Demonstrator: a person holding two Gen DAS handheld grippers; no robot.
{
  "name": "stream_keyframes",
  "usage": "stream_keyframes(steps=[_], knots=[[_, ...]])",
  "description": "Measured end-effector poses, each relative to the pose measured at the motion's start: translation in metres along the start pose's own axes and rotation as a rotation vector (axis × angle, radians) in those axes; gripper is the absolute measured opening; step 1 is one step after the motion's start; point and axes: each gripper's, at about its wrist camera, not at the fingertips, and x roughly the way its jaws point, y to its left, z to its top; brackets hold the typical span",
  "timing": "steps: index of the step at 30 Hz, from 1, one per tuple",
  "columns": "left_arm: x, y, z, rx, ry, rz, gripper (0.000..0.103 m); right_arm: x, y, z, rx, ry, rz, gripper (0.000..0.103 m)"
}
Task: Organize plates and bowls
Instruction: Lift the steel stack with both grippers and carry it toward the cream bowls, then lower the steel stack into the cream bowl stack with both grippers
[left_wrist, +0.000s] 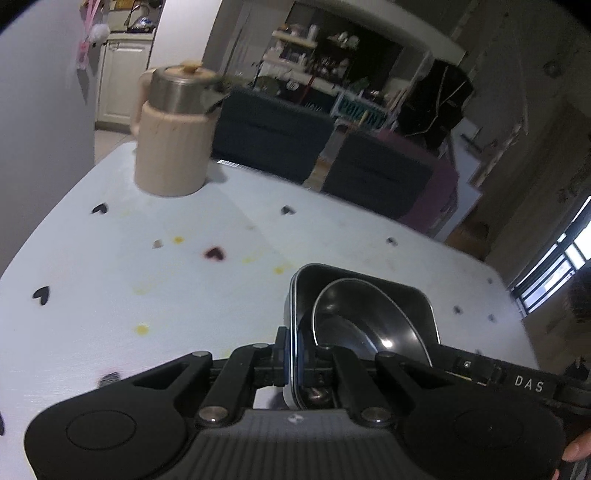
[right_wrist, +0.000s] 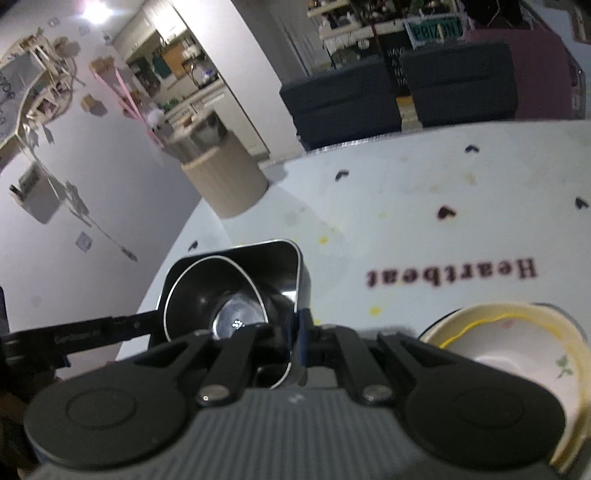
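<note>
A square steel tray (left_wrist: 413, 299), a round steel bowl (left_wrist: 354, 317) nested inside, is pinched by its opposite rims between the left gripper (left_wrist: 291, 363) and right gripper (right_wrist: 297, 343), above the tablecloth (left_wrist: 147, 295).

A beige ribbed jug (left_wrist: 171, 147) with a steel upper part and lid stands at the far corner of the white tablecloth (left_wrist: 110, 280), which is printed with small dark hearts and the word "Heartbeat" (right_wrist: 452, 273). Beyond the table stand 2 dark chairs (left_wrist: 273, 129).
</note>
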Motion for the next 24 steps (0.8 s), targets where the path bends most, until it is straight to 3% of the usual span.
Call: stream_keyframes(steps=[12, 24], knots=[[0.009, -0.067, -0.007, 0.035, -0.013, -0.104, 0.004, -0.064, -0.049, 0.004, 0.047, -0.103, -0.044, 0.005], [0.041, -0.117, -0.028, 0.054, 0.092, -0.159, 0.004, -0.107, -0.098, -0.013, 0.098, -0.111, -0.118, 0.005]])
